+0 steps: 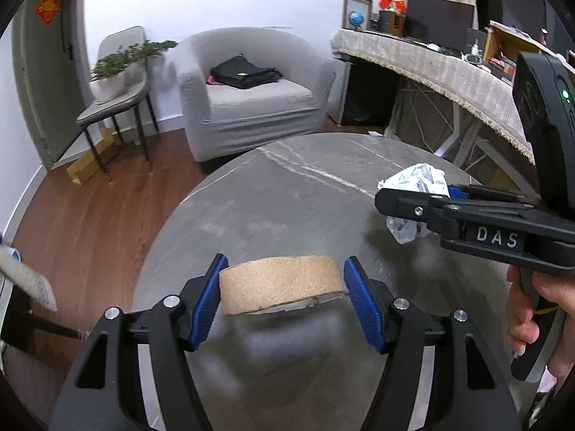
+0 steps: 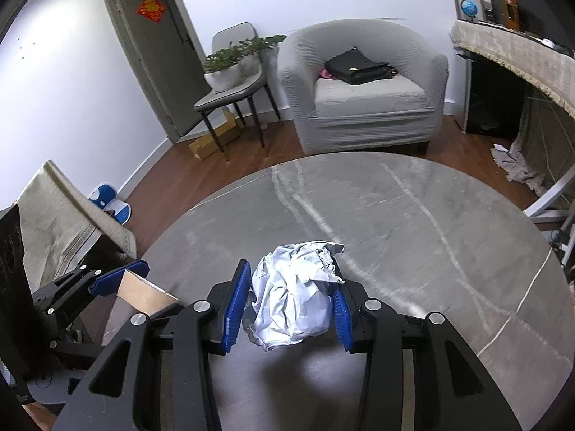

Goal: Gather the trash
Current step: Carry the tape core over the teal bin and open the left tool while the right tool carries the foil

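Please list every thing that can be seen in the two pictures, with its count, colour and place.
cork-coloured roll: one, tan, between the left gripper's pads, above the table
crumpled paper: one, white, between the right gripper's pads
round table: one, grey marble look, under both grippers
armchair: one, grey, by the far wall
black bag: one, on the armchair seat
chair: one, grey, left of the armchair
potted plant: one, green in a white pot, on the chair
cardboard box: one, brown, on the floor under the chair
globe: one, blue, on the long covered table
left gripper: black, blue pads
right gripper: black, blue pads
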